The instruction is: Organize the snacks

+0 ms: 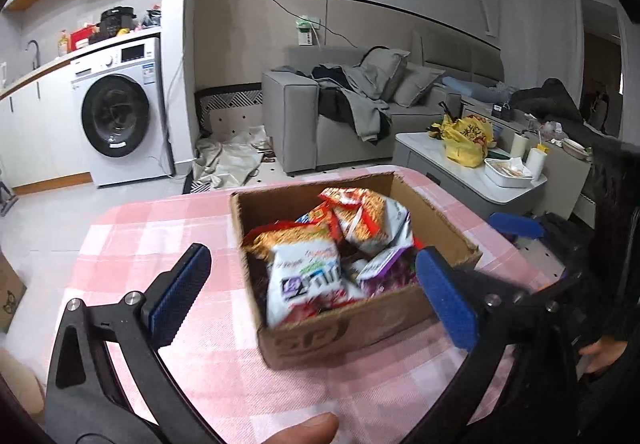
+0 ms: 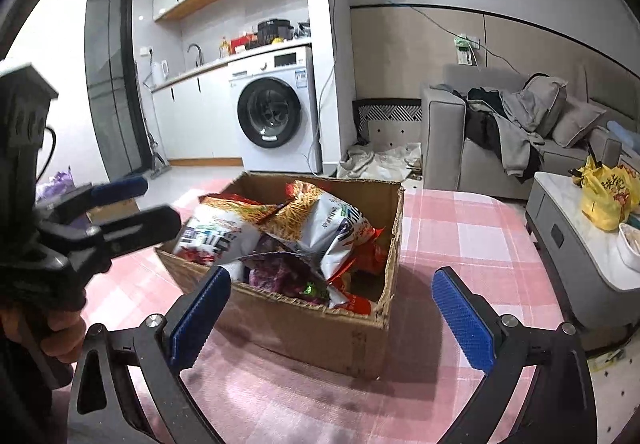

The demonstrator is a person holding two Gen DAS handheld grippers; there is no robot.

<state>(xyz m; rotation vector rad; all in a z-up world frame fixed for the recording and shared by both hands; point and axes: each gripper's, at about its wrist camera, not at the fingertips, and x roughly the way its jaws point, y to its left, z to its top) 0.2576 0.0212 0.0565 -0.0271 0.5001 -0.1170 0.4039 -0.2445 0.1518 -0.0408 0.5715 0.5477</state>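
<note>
An open cardboard box (image 1: 360, 324) (image 2: 312, 328) stands on a table with a pink checked cloth (image 1: 160, 228) (image 2: 460, 228). Several snack bags fill it: a white and orange bag (image 1: 304, 276) (image 2: 224, 236), a second one like it (image 1: 368, 220) (image 2: 320, 220), and a purple bag (image 1: 384, 268) (image 2: 288, 272). My left gripper (image 1: 312, 264) (image 2: 148, 204) is open, its blue pads (image 1: 180, 292) standing on either side of the box's near end, with nothing gripped. My right gripper (image 2: 332, 280) is also open and empty, just short of the box's near wall. One of its blue fingers (image 1: 516, 224) shows beyond the box.
A white coffee table (image 1: 420, 148) with a yellow bag (image 1: 466, 140) (image 2: 604, 200) stands to the right of the table. A grey sofa (image 1: 320, 124) (image 2: 452, 148) and a washing machine (image 1: 120, 108) (image 2: 272, 112) are farther back. A thumb (image 1: 304, 428) shows at the bottom edge.
</note>
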